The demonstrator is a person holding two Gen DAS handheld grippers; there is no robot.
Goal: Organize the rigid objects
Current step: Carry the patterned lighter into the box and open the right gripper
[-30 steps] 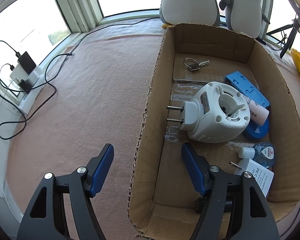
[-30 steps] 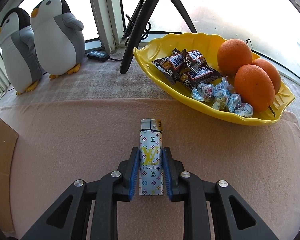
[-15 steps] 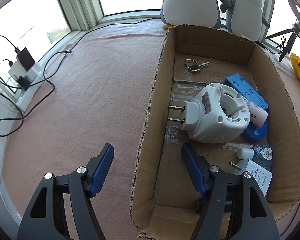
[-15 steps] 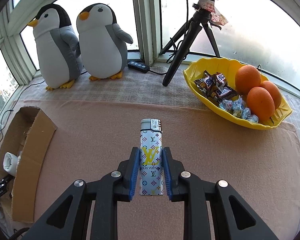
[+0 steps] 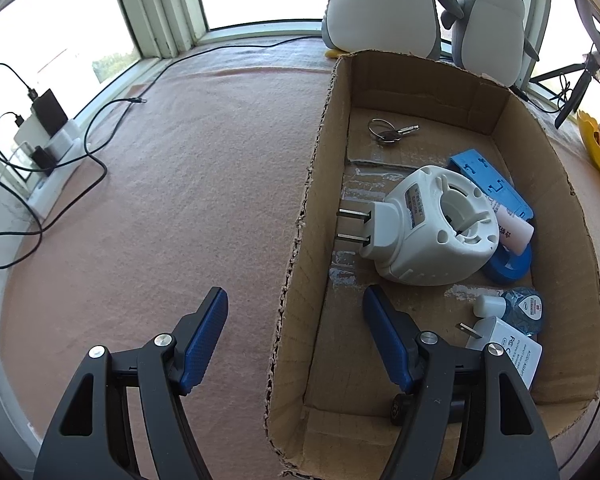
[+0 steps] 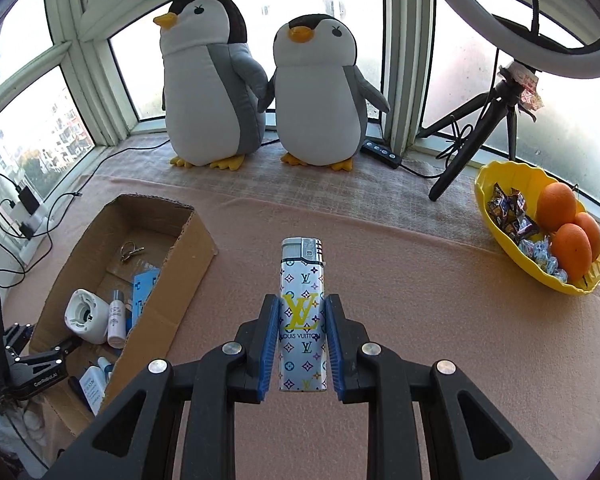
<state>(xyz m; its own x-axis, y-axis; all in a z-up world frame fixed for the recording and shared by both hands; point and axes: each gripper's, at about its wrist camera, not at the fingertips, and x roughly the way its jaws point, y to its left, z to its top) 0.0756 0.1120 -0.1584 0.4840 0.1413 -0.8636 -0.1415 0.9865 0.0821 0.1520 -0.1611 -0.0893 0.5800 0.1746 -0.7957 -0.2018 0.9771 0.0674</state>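
My right gripper [image 6: 302, 344] is shut on a white patterned lighter [image 6: 303, 316] and holds it above the pink cloth, to the right of the cardboard box [image 6: 188, 264]. My left gripper [image 5: 296, 340] is open and straddles the box's left wall [image 5: 300, 248], one finger outside and one inside. The box holds a white plug-in device [image 5: 428, 228], keys [image 5: 388, 132], a blue plastic piece [image 5: 488, 180], a small white tube [image 5: 514, 232], a small clear bottle [image 5: 516, 310] and a white charger [image 5: 508, 344]. The left gripper also shows in the right wrist view [image 6: 40, 364].
Two plush penguins [image 6: 260, 88] stand on the sill behind the box. A yellow bowl [image 6: 500, 236] with oranges and sweets is at the right. A black tripod [image 6: 480, 132] stands by the window. Chargers and cables [image 5: 40, 136] lie at the far left.
My right gripper has swung left and lifted with the lighter; the box and both penguins have come into its view. My left gripper has barely moved.
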